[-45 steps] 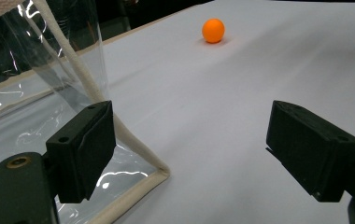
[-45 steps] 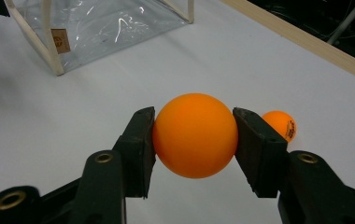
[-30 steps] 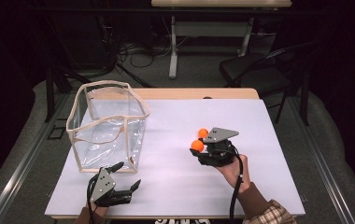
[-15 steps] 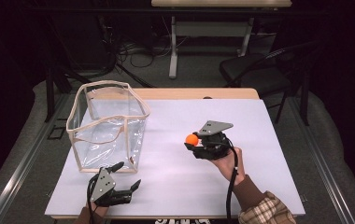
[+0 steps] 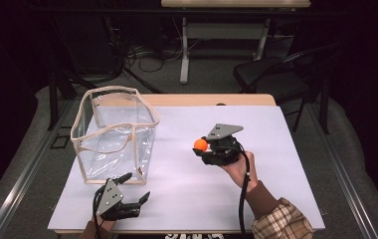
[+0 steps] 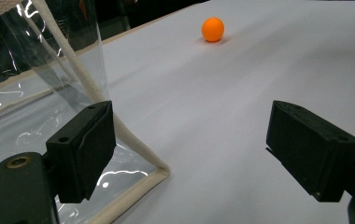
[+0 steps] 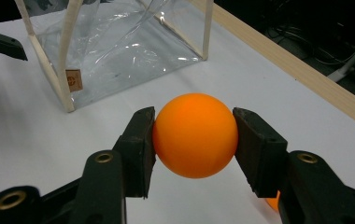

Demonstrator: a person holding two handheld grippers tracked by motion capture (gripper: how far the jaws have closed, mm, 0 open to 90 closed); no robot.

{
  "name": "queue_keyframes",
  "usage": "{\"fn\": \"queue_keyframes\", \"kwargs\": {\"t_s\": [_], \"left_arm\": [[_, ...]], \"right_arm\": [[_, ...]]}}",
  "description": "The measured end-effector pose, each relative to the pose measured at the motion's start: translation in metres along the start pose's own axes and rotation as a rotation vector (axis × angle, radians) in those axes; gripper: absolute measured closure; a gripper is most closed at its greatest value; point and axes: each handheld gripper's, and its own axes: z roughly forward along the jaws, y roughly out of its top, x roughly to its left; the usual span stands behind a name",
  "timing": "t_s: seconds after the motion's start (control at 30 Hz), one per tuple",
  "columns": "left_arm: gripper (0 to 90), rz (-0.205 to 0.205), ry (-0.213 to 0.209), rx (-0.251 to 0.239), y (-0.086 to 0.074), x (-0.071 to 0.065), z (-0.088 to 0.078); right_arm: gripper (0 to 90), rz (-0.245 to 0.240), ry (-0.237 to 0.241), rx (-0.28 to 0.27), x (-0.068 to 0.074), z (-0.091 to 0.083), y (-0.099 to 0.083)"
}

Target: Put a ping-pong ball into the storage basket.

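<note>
— Counter (image 5: pixel 276 199) first: white top, pale wood strip along its far edge. What stands on it?

— Clear bag (image 5: pixel 115 132) with cream trim, upright and open, at the left. All else sits relative to it: the left gripper (image 5: pixel 132 189) rests just before its near corner, fingers spread wide, holding nothing. The right gripper (image 5: pixel 200 147) hangs well to the bag's right, fingers clamped on an orange ball (image 7: pixel 195 135).

— Anything between?

— Bare counter. A second orange ball (image 6: pixel 212 29) lies beyond.

— Writing?

— Small tan tag (image 7: pixel 74 80) on the bag; unreadable.

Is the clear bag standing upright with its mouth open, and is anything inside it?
Upright, open and empty. The clear bag stands on the white table, rim spread wide, nothing visible through its walls.
</note>
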Motion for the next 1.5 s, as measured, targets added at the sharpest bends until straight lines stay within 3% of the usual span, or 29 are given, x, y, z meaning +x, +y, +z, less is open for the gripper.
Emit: {"fn": "queue_keyframes", "kwargs": {"t_s": [1.5], "left_arm": [[15.9,-0.005,-0.004,0.003,0.000,0.000,0.001]], "right_arm": [[51.0,-0.023,0.039,-0.022,-0.004,0.022,0.038]]}}
